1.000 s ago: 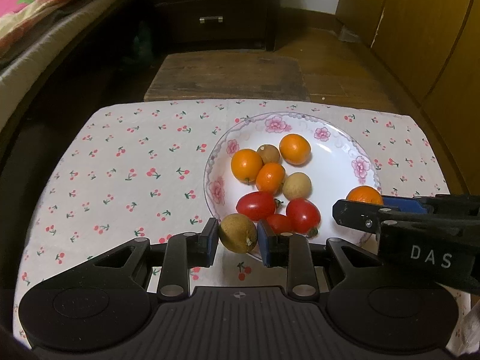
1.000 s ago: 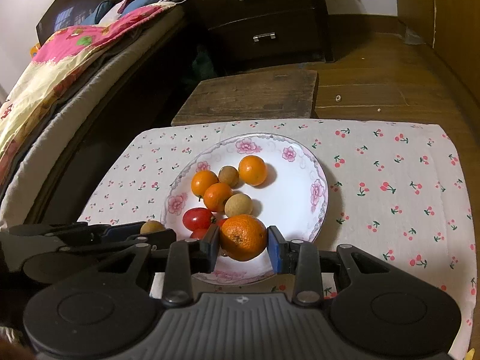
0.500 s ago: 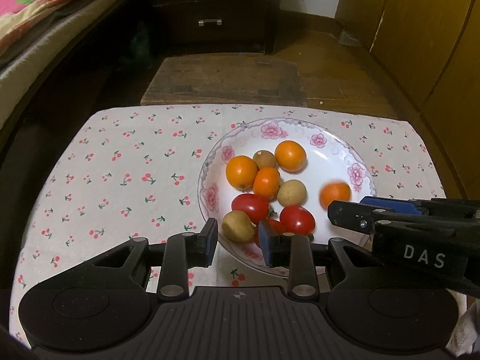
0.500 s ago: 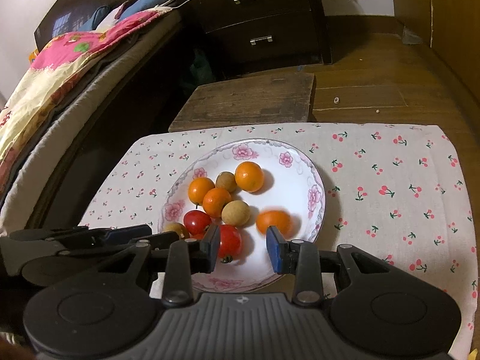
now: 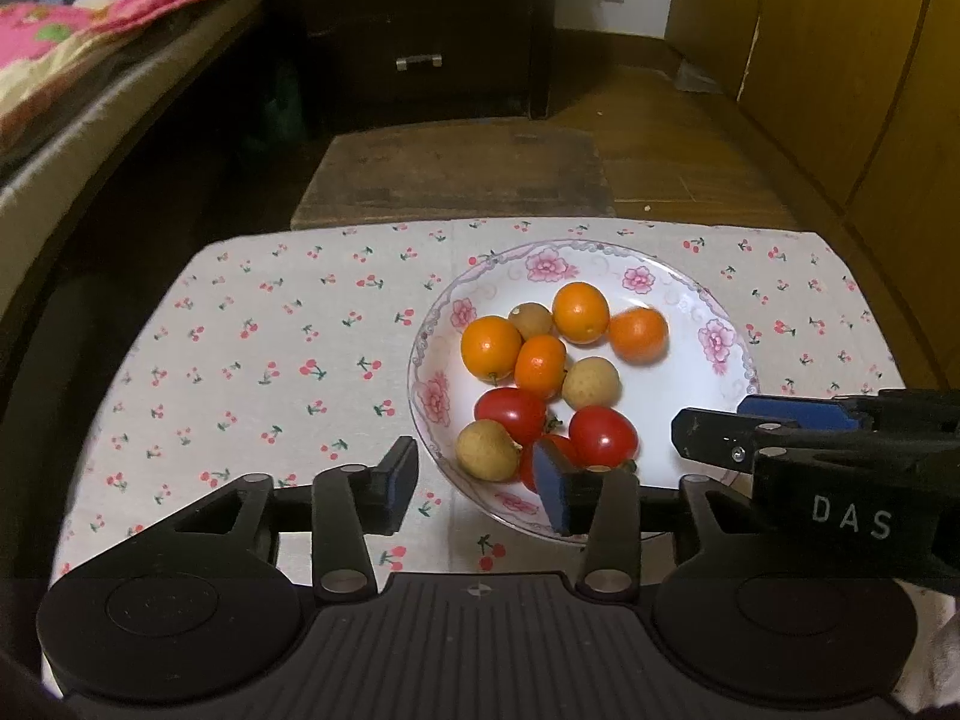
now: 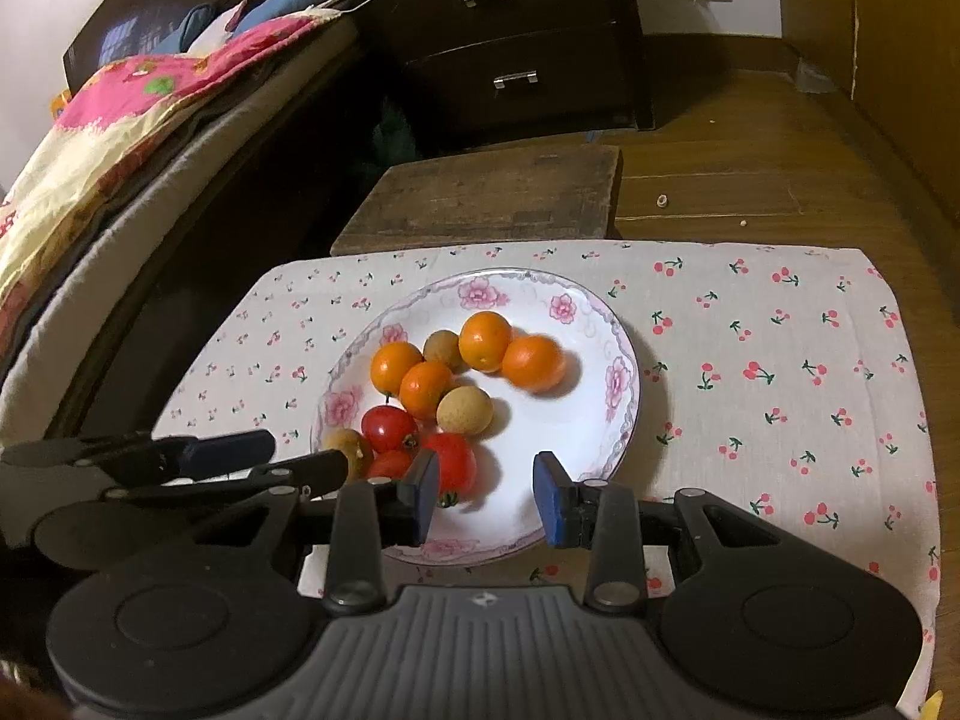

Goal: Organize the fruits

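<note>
The left gripper [image 5: 477, 480] has just been opening; its jaws now stand apart over the near rim of the plate [image 5: 729, 324], gripping nothing, a brown longan [image 5: 487, 450] lying loose beyond them; the right gripper [image 6: 485, 495] gapes empty too; the blurred orange [image 6: 533, 362], perhaps rolling, sits among the fruit on the worktop [image 6: 780, 420].

Warm, dim indoor light from overhead; my view brightest on white plate [image 5: 714, 414] and cloth [image 5: 270, 330], room beyond table's far edge sinks into brown gloom. Soft shadows fall right of fruit. Small glare spots on tomatoes [image 6: 456, 462]. One orange [image 6: 533, 363] smeared by motion blur. Fisheye bends table edges, corners vignette black.
</note>
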Tool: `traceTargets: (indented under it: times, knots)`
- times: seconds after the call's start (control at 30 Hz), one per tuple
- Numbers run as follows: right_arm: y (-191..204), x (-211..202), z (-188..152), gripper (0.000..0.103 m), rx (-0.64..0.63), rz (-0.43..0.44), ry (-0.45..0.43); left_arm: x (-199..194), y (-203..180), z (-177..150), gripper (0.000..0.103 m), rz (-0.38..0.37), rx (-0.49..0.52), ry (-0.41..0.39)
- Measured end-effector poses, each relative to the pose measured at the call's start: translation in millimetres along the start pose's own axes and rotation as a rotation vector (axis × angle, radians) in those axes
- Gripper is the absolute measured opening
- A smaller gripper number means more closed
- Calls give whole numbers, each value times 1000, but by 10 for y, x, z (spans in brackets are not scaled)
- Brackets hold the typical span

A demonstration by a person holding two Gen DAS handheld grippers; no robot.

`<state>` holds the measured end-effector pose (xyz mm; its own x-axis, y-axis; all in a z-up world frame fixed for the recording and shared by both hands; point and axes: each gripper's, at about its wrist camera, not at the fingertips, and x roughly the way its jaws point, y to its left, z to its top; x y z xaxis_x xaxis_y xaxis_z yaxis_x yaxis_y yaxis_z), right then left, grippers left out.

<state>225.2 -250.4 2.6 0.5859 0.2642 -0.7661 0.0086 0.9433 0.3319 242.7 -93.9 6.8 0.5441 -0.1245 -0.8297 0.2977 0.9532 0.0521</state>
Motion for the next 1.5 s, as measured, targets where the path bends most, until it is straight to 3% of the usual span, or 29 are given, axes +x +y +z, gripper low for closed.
traceTargets:
  times: [0.5,0.83,1.17,1.5]
  knots:
    - [-19,-79,-9,37,18,-1,-16,-94,23,13,79,38,-2,-39]
    - [-11,-193,-64,40,23,-7,-35,-172,155,-44,90,63,-29,-58]
    - [57,-331,-260,42,25,3,-27,-328,189,-210,92,151,14,-83]
    - [115,-543,-456,44,25,12,-37,-530,206,-432,93,102,-27,-101]
